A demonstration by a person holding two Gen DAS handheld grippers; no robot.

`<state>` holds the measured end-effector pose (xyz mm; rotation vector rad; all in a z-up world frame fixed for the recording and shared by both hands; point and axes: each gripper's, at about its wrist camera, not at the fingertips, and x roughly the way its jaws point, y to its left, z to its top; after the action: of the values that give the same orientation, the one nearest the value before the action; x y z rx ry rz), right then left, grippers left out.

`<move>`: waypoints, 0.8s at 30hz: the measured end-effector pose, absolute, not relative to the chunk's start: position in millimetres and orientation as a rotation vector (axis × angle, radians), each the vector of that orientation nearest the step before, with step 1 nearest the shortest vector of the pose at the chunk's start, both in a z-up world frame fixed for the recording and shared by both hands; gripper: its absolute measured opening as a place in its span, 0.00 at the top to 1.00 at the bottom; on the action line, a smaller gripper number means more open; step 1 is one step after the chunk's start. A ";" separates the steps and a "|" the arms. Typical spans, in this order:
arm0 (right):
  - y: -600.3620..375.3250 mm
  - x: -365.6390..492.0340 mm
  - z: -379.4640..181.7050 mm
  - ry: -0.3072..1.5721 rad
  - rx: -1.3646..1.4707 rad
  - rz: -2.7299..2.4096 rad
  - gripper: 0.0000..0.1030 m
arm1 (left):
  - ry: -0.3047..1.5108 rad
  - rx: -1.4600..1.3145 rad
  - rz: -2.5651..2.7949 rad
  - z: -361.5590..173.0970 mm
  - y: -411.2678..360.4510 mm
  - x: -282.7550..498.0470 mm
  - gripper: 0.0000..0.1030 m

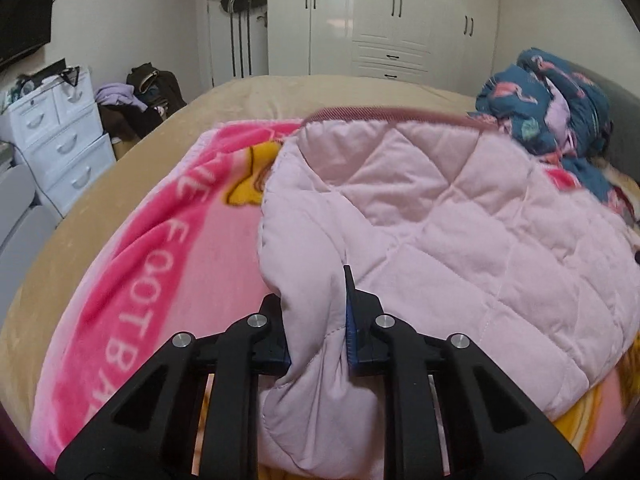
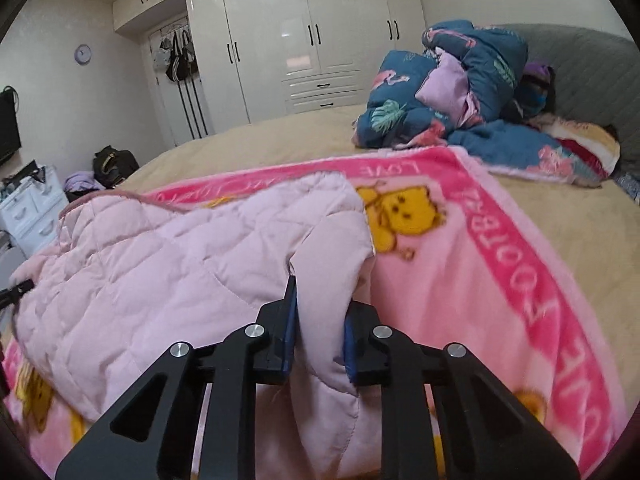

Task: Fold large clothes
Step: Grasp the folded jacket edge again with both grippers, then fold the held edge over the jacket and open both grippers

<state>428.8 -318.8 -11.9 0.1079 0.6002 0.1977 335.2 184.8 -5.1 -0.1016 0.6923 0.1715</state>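
Both my left gripper [image 1: 316, 320] and right gripper [image 2: 320, 320] pinch the puffy pink jacket [image 1: 460, 220] on the pink blanket [image 2: 500, 280]; it might slip out.

Soft, even indoor light fills both of my views, with no hard shadows. Ahead of my right jaws the glossy wardrobe doors [image 2: 304, 36] throw back bright ceiling glare near their tops. Fisheye bending curves everything toward the edges, and black corners ring each frame. Close to my jaws the pink blanket's lettering [image 1: 160, 280] smears with motion blur. The quilted jacket [image 1: 460, 240] beyond my left jaws is blurred along its far edge.
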 end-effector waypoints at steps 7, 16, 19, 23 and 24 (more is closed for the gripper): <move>-303.4 498.5 -22.9 0.705 0.026 0.097 0.86 | 0.781 -0.093 0.234 -20.0 187.6 384.2 0.89; -294.0 518.7 -71.2 0.795 0.009 0.082 0.85 | 0.842 -0.036 0.265 -49.5 181.5 405.9 0.85; -289.9 515.2 -72.5 0.808 -0.034 0.082 0.81 | 0.830 -0.073 0.267 -48.0 185.1 401.1 0.84; -297.6 502.6 -61.8 0.812 -0.014 0.066 0.77 | 0.836 -0.079 0.267 -46.2 185.8 399.2 0.83; -300.3 495.9 -57.0 0.802 0.000 0.065 0.71 | 0.841 -0.079 0.267 -45.7 186.4 398.8 0.83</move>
<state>495.9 -300.3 -57.0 0.0000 0.8017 0.0655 398.8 186.4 -45.7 -0.0787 0.8414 0.2666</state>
